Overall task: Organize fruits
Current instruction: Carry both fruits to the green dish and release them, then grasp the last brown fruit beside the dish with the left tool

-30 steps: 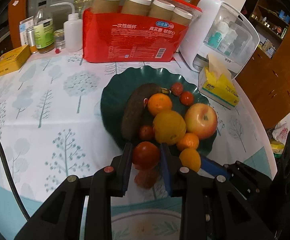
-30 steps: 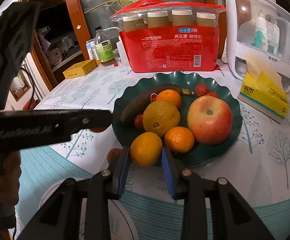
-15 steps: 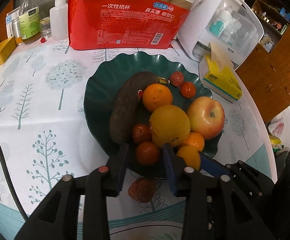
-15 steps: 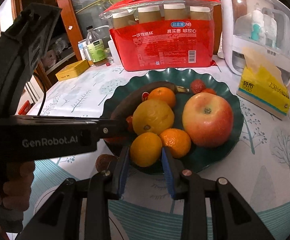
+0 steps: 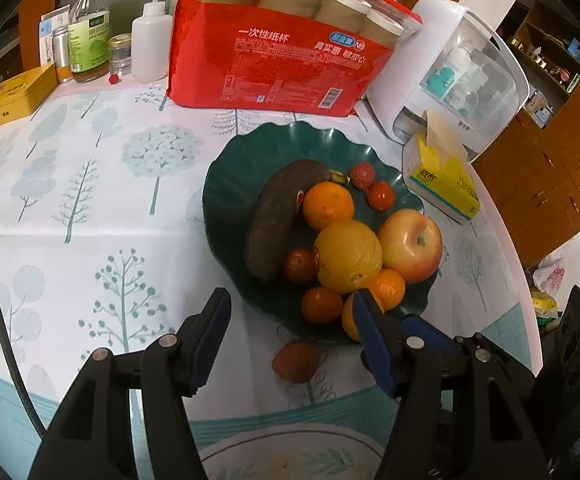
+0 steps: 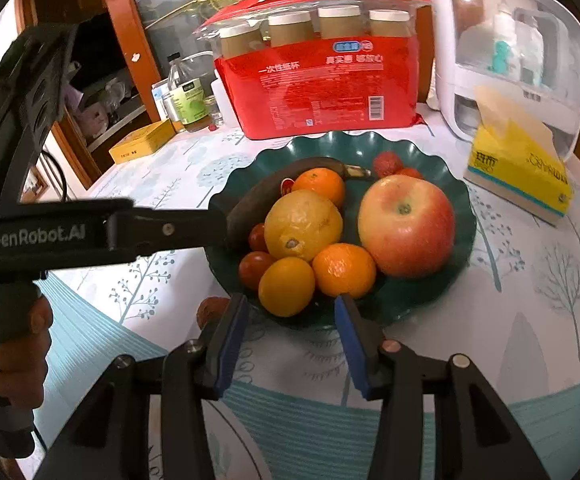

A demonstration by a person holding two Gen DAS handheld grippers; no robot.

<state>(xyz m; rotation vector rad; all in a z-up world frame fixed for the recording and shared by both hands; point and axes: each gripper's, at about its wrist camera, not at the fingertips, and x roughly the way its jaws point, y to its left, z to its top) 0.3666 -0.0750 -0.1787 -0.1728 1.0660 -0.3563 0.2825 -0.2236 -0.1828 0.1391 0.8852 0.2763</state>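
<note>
**Both tongs just let go at the plate's near edge**

Left tongs (image 5: 290,320) have just been opening, now wide, nothing between the pads. Right tongs (image 6: 290,320) have just been opening too, moderately apart, empty; the small orange (image 6: 287,286) sits free on the green plate (image 6: 442,160) beside the lemon (image 6: 303,221) and apple (image 6: 406,224). One lychee (image 5: 296,361) lies on the counter (image 5: 90,208), just off the rim. Likely next: the left tongs close around that lychee and lift it over the rim.

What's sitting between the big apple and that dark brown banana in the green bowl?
In the left wrist view, the large yellow citrus and an orange behind it lie between the apple and the banana, all in the green bowl.
</note>
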